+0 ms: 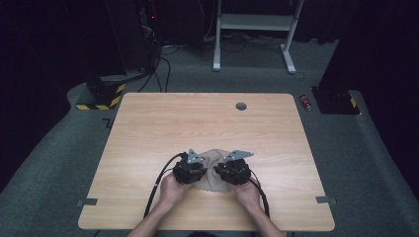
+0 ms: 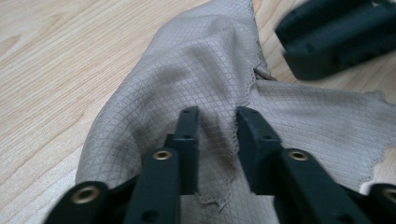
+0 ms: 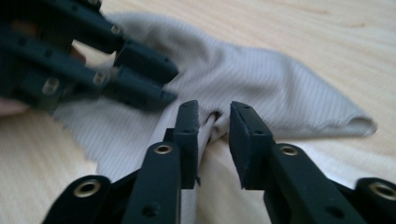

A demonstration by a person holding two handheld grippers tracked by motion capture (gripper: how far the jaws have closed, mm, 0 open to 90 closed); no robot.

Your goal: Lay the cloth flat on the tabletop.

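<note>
Cloth point(image 1: 211, 170): beige, crumpled, on wooden table point(image 1: 148, 128) near its 6 o'clock edge, btwn both grippers. Left gripper point(image 2: 217, 135): jaws part-spread, straddling a raised fold w/ scalloped hem; pads not seen pressing. Right gripper point(image 3: 214, 128): jaws part-spread, cloth edge in the gap, no firm pinch visible. Left gripper view shows fine diamond-grid weave and zigzag trim; high view gives only a tan lump. Right gripper view: left gripper at 10 o'clock over the fabric. Table grain light, matte.
</note>
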